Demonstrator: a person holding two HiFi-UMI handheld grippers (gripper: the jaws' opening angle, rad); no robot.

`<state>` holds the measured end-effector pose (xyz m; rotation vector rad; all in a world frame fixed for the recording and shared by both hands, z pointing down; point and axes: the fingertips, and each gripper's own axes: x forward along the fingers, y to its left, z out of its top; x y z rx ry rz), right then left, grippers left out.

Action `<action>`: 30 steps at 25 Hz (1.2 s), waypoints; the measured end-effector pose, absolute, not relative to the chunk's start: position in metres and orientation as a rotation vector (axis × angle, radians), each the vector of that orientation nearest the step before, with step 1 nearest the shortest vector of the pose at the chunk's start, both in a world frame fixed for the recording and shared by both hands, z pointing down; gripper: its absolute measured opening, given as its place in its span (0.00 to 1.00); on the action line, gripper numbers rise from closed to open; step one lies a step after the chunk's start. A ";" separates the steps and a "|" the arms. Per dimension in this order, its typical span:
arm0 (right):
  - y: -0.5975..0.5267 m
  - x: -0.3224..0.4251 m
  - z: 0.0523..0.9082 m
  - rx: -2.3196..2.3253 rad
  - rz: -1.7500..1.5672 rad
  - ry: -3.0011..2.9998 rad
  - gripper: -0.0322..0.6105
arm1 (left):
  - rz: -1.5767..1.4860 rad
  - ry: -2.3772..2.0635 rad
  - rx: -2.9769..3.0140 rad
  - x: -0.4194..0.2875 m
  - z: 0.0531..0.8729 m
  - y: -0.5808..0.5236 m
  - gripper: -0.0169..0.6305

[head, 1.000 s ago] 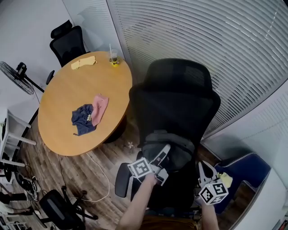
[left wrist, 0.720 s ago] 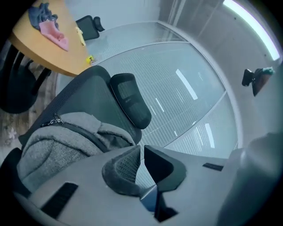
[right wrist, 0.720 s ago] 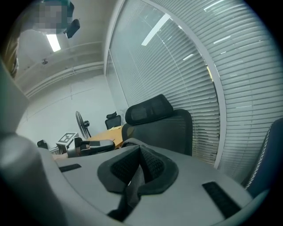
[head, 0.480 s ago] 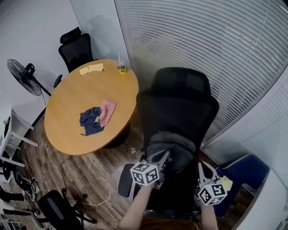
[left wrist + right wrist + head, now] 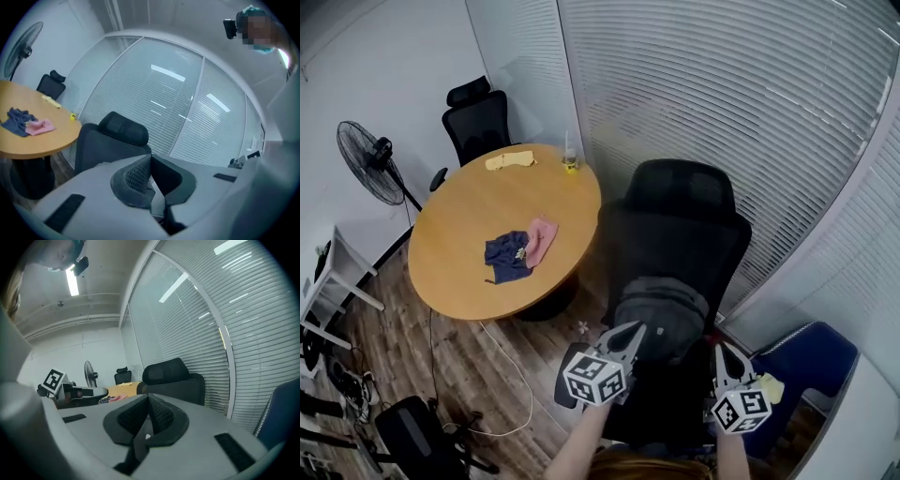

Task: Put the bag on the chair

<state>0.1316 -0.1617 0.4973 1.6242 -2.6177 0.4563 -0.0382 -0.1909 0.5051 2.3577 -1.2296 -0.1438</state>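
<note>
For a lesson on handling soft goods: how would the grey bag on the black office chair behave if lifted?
The grey bag slumps, rounded, against the backrest of the office chair, so it is probably floppy and would sag when lifted. It bulges, so it may be fairly heavy for its size.

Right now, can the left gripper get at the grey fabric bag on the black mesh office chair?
Probably yes: the left gripper is right by the grey fabric bag with nothing between them, though its jaws are shut and would need opening.
</note>
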 end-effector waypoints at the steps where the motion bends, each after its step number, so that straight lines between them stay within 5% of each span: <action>1: -0.157 0.130 0.493 1.627 0.450 -2.625 0.07 | -0.128 -1.251 2.365 -0.040 0.503 -0.186 0.06; 30: -0.090 0.113 0.474 1.592 0.391 -2.674 0.07 | -0.092 -1.372 2.384 -0.055 0.484 -0.121 0.06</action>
